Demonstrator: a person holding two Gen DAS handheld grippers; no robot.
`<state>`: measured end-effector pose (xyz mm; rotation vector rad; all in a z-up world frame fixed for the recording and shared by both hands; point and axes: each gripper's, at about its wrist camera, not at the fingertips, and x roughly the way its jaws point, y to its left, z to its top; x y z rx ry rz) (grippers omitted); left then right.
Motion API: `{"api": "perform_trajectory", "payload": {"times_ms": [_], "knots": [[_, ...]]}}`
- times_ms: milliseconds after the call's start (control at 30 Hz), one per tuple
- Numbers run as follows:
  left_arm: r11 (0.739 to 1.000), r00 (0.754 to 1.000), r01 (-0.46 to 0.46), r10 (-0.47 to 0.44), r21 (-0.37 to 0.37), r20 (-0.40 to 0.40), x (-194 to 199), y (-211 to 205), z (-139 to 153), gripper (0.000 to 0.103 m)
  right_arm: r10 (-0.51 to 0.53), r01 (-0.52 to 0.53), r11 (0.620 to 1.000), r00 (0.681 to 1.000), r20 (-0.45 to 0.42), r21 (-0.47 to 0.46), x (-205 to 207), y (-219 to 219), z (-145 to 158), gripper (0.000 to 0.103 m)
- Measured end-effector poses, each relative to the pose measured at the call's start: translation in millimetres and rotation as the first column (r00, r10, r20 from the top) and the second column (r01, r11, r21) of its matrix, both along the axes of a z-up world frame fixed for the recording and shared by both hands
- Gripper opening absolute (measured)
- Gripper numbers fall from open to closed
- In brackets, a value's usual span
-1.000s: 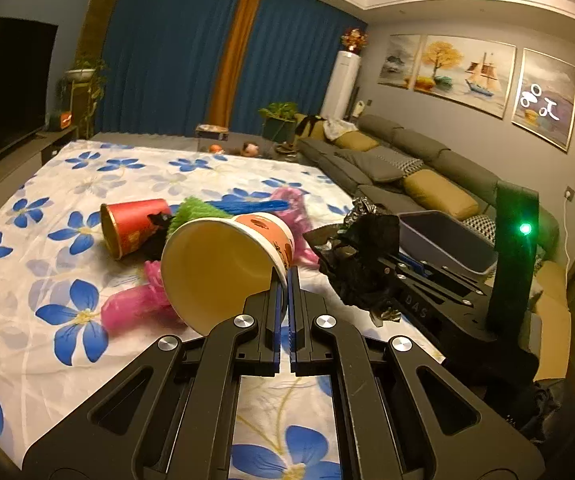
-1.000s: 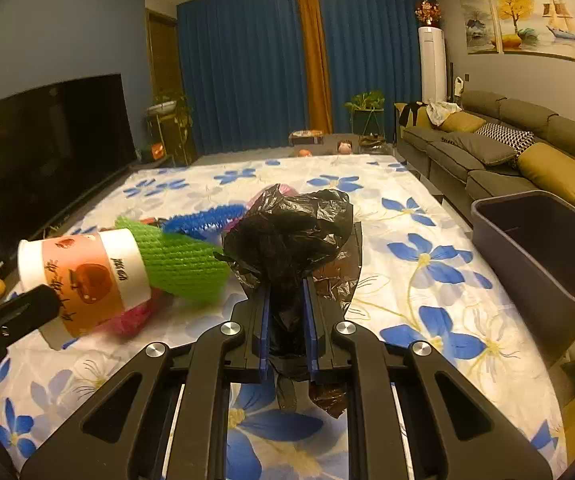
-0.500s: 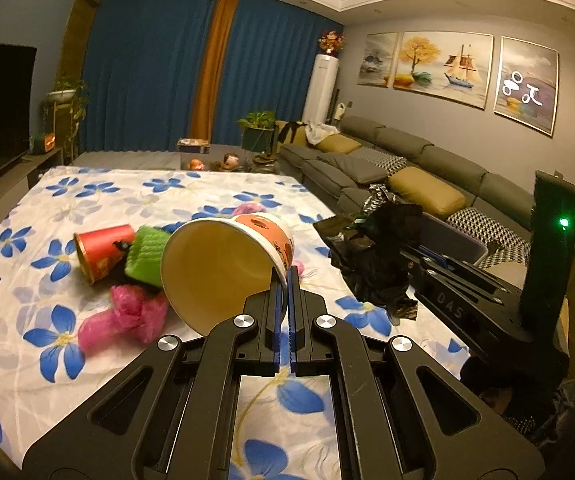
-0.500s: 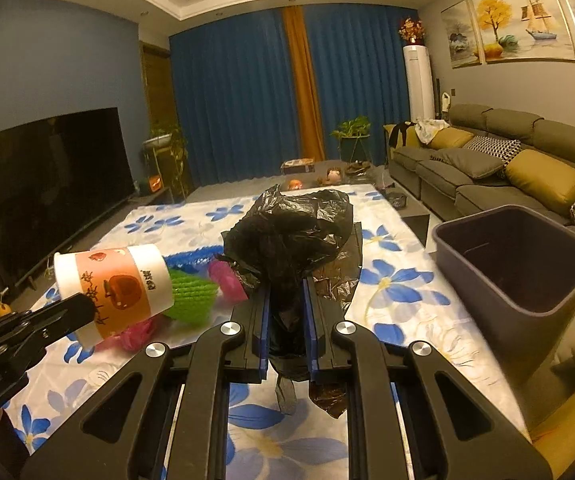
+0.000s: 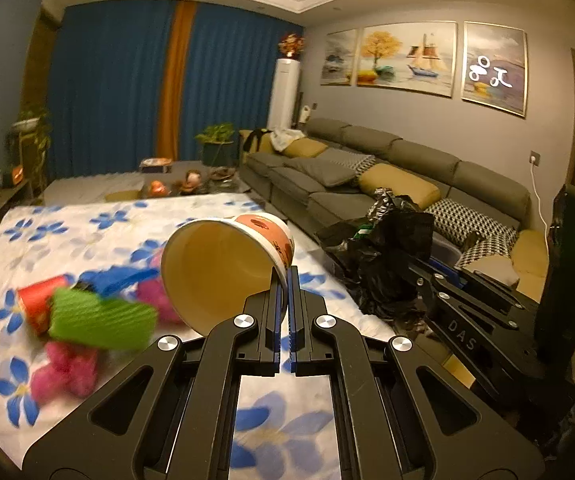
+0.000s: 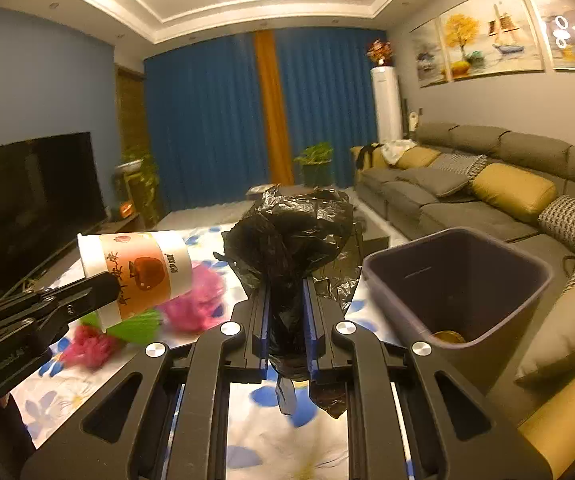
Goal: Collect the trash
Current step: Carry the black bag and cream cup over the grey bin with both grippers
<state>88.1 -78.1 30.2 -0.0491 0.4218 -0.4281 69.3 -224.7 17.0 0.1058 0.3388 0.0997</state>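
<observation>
Left wrist view: pinching the rim of a paper cup between the pressed-together jaws of the left gripper, mouth of the cup tilting toward the camera, orange print showing on its far side, cup hanging clear above the floral cloth. Lying blurred on the surface at left: a green foam net, a red cup on its side just behind it, something blue beyond, pink netting nearer. Showing at right: the right gripper clamping a crumpled black plastic bag, a grey sofa with yellow cushions running along the far right wall, three paintings hanging above it.

Right wrist view: squeezing the black plastic bag between the right gripper jaws, narrowly parted around the bunched plastic, loose ends dangling below the fingers. Standing just right of the bag, a dark waste bin, open top facing up, a small round yellowish thing visible at its bottom. Holding at left, the left gripper gripping the paper cup by its rim, cup lying sideways in the air, well apart from the bin. Resting below it, pink netting and a green scrap on the cloth. Filling the far side: blue curtains, a dark television at left.
</observation>
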Motion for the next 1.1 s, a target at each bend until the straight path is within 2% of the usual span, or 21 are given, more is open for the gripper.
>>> {"api": "perform_trajectory", "payload": {"times_ms": [500,833,1100], "knots": [[0.989,0.988,0.147,-0.148,0.027,0.043,51.8,-111.2,14.9,0.002,-0.214,0.211,0.976,0.974,0.067,0.050,10.5,-99.1,15.7,0.015],[0.981,0.981,0.194,-0.194,0.025,0.005,89.2,-148.1,-2.0,0.002,-0.267,0.263,0.963,0.962,0.060,0.066,24.5,-130.8,10.7,0.015],[0.977,0.977,0.215,-0.215,0.009,-0.012,109.8,-163.1,-9.9,0.002,-0.281,0.278,0.958,0.959,0.041,0.075,35.1,-137.0,6.3,0.015]]}}
